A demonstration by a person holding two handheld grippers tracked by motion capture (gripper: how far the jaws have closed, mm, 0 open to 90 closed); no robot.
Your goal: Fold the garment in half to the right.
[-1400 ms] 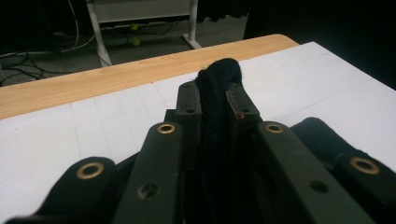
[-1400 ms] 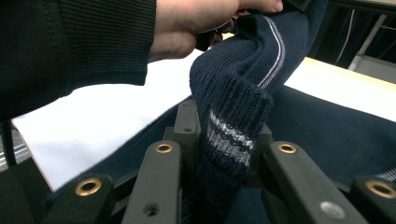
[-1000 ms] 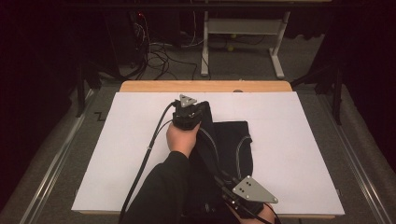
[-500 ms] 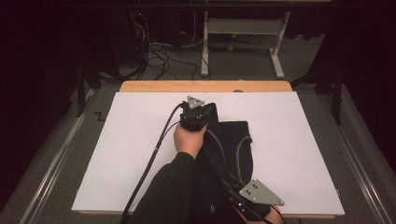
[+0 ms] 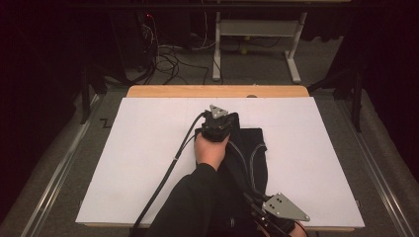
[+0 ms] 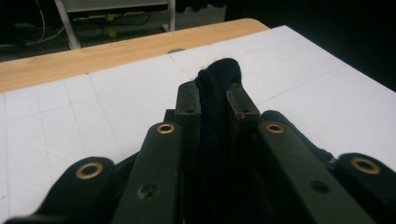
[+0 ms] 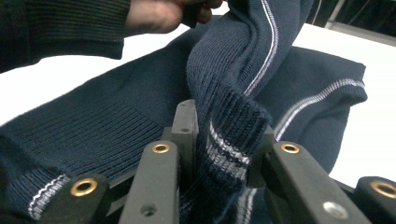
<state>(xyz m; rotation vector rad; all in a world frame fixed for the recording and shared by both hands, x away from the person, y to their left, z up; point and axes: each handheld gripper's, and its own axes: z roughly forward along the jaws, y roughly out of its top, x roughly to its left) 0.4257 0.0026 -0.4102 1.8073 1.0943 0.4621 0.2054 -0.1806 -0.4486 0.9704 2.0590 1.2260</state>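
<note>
A dark navy knit garment (image 5: 249,153) with thin white stripes lies on the white table top (image 5: 143,163), right of centre. My left gripper (image 5: 221,117) is at its far left corner, shut on a bunched fold of the dark fabric (image 6: 217,74), which sticks up between the jaws of the left gripper (image 6: 215,100). My right gripper (image 5: 276,205) is at the near edge of the table. In its own view the right gripper (image 7: 224,126) is shut on the ribbed, white-striped hem (image 7: 229,154), lifted off the rest of the garment (image 7: 107,126). The left hand (image 7: 154,16) is beyond it.
A wooden strip (image 5: 197,91) runs along the table's far edge. Beyond it on the floor are loose cables (image 5: 168,54) and a white desk frame (image 5: 257,29). Metal rails (image 5: 54,173) flank the table. Bare white surface lies left and right of the garment.
Both hands have shifted to the right with the fabric in their jaws. The right gripper has also come closer to the near edge. Both grips are unchanged.
</note>
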